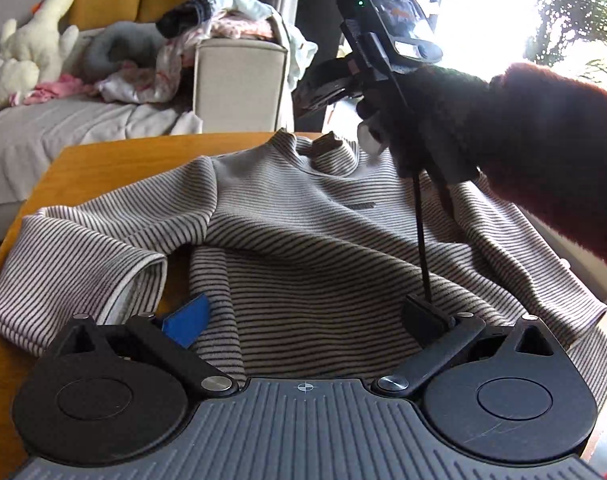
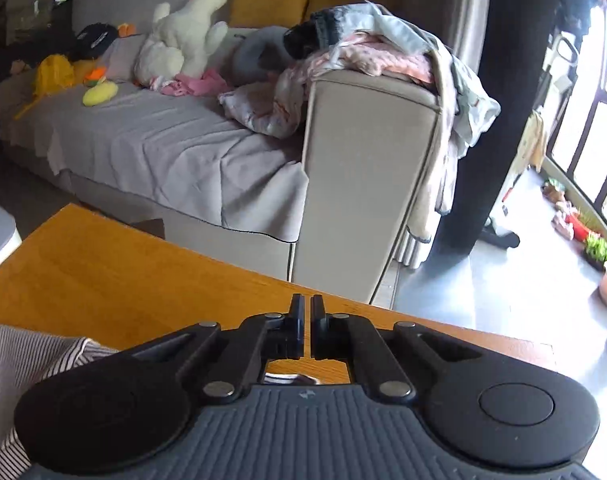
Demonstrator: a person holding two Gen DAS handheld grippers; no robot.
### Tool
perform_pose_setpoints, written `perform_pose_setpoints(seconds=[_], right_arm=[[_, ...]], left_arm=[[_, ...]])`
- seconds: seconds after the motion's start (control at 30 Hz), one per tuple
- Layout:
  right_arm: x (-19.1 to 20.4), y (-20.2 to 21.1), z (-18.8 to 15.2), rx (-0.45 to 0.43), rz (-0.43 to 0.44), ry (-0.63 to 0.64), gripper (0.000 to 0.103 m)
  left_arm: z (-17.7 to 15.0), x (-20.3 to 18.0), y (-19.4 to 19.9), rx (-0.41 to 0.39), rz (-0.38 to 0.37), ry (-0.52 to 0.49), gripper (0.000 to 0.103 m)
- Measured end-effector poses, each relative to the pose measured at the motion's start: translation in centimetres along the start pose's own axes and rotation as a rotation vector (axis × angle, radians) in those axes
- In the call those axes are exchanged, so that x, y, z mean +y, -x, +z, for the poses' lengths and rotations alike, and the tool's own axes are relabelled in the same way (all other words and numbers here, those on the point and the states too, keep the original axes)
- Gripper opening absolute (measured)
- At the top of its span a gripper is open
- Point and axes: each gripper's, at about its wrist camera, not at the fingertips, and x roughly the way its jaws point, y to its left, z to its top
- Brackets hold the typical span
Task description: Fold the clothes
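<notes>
Striped sweater (image 1: 303, 240) lies spread across the worktop (image 1: 115, 168), collar toward its far edge, unfolded; left hand-held gripper (image 1: 303, 320) gapes over it, right hand-held gripper (image 2: 307, 316) closed, empty

A grey-covered sofa (image 2: 151, 148) stands past the wooden table (image 2: 103, 272), with yellow cushions (image 2: 269, 4) along its back and a white plush toy (image 2: 183, 36) lying on the seat. Loose laundry (image 2: 383, 52) is heaped over its beige armrest (image 2: 363, 184). To the right, strong daylight comes through tall windows (image 2: 599, 136) onto a pale floor (image 2: 503, 280), where small plant pots (image 2: 599, 246) stand near the glass.
</notes>
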Motion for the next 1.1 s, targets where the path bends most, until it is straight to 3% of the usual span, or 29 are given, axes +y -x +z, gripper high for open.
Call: perform_pose_setpoints(seconds=[0.07, 0.2, 0.33, 0.5, 0.67, 0.73, 0.93, 1.1], right_arm=[[-1.6, 2.8, -0.5, -0.035, 0.042, -0.037, 0.008], [-4.7, 11.0, -4.5, -0.061, 0.068, -0.078, 0.037], [-7.2, 19.2, -10.8, -0.045, 0.03, -0.194, 0.04], [-9.4, 26.5, -20.4, 0.016, 0.031, -0.497, 0.04], [-9.4, 28.3, -28.0, 0.081, 0.04, -0.796, 0.04], [-8.5, 28.7, -29.7, 0.069, 0.068, -0.874, 0.04], [-4.7, 29.8, -29.3, -0.014, 0.042, -0.836, 0.04], [-5.9, 29.9, -29.3, -0.006, 0.06, -1.01, 0.037]], left_arm=[[0.0, 0.0, 0.0, 0.002, 0.015, 0.001, 0.103], [0.1, 0.2, -0.2, 0.011, 0.022, 0.015, 0.103], [0.1, 0.3, -0.3, 0.019, 0.022, 0.021, 0.103], [0.0, 0.1, -0.2, 0.012, 0.036, 0.015, 0.103], [-0.1, -0.6, 0.2, -0.015, 0.089, -0.011, 0.103], [-0.2, -0.9, 0.4, -0.029, 0.117, -0.023, 0.103], [-0.2, -1.4, 0.6, -0.047, 0.158, -0.056, 0.103], [-0.2, -1.2, 0.7, -0.051, 0.162, -0.047, 0.103]])
